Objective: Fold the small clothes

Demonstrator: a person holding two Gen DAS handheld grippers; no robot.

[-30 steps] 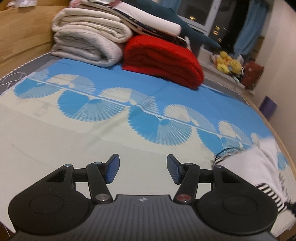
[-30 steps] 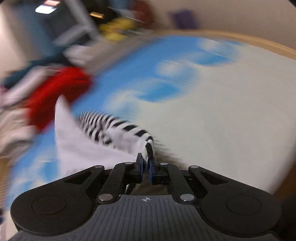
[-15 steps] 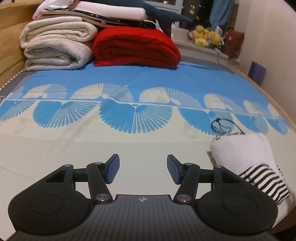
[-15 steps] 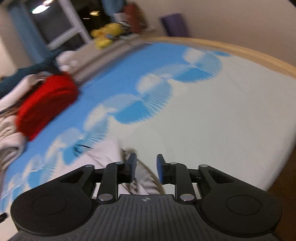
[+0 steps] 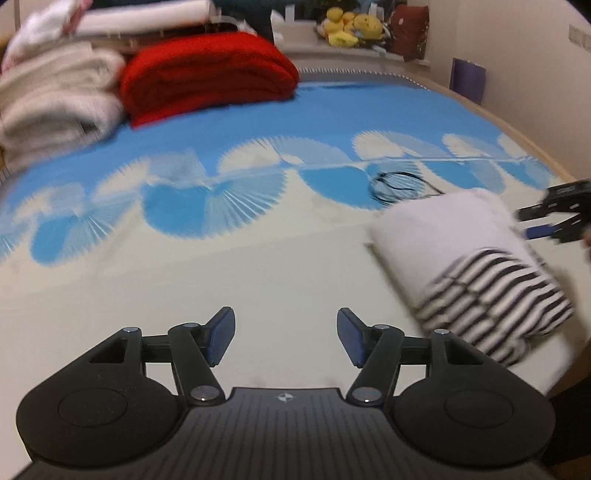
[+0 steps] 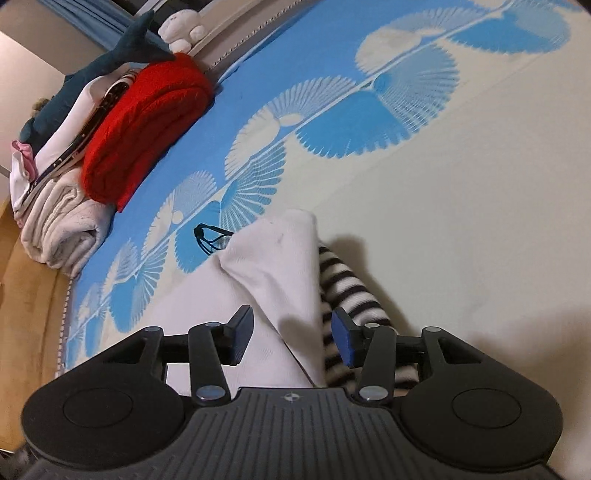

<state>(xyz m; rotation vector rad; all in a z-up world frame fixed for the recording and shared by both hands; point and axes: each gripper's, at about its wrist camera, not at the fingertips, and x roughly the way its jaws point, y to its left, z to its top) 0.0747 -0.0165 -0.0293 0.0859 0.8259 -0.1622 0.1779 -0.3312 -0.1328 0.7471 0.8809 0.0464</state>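
Observation:
A small white garment with black-and-white striped sleeves [image 5: 465,258] lies folded on the bed sheet [image 5: 258,277] at the right of the left wrist view. My left gripper [image 5: 286,334] hovers over bare sheet to its left, jaws opening, nothing between them. In the right wrist view the same garment [image 6: 280,266] lies right under my right gripper [image 6: 291,338]. Its jaws are opening and the pads [image 6: 341,341] stand clear of the cloth below. The right gripper [image 5: 546,225] also shows at the right edge of the left wrist view.
A red folded blanket [image 5: 207,77] and cream blankets [image 5: 51,107] are stacked at the head of the bed. A black cord loop [image 5: 395,182] lies just beyond the garment. Plush toys [image 5: 347,26] sit on a ledge. The wooden bed edge [image 5: 535,147] runs along the right.
The right gripper let go of the striped sleeve and opened; the garment dropped onto the sheet. The left gripper swung toward the right, bringing the garment closer in view.

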